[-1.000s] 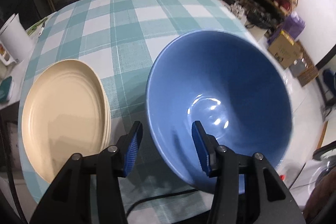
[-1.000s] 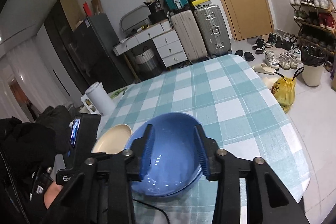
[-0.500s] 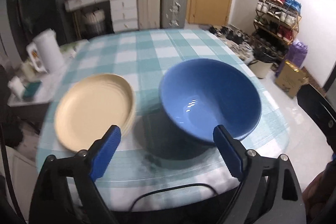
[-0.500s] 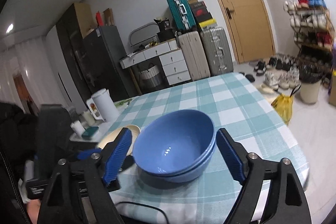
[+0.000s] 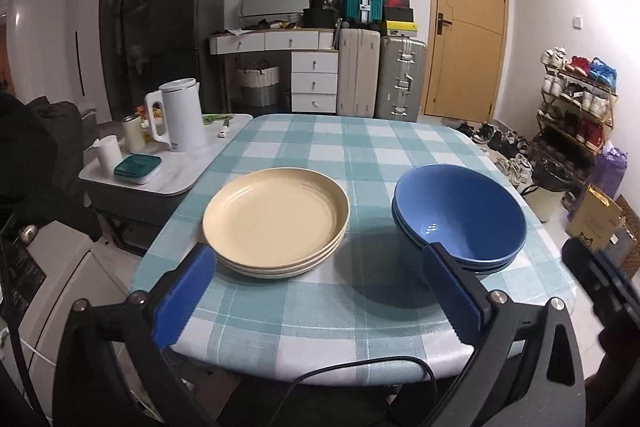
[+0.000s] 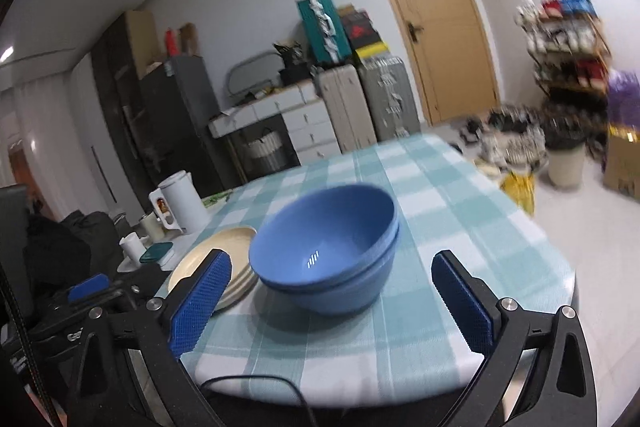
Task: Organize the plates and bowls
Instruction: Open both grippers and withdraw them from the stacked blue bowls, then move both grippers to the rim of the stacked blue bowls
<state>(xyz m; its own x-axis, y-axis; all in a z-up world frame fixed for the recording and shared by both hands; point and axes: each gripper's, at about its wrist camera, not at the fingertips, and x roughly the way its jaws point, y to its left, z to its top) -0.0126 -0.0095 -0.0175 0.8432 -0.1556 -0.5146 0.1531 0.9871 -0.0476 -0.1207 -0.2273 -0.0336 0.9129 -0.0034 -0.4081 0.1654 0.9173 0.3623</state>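
- Left gripper (image 5: 316,297) and right gripper (image 6: 332,307): jaws have just been opening, now spread wide with nothing between them.
- Blue bowls (image 5: 460,217) sit nested near the table (image 5: 352,147) front edge; cream plates (image 5: 276,223) stacked just beside.
- Looks like the sorting step is finished; next move probably just clears the hands.

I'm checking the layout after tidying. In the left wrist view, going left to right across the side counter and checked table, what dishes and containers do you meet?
Small white cup → teal-lidded container → white electric kettle → stack of cream round plates → stack of blue bowls.
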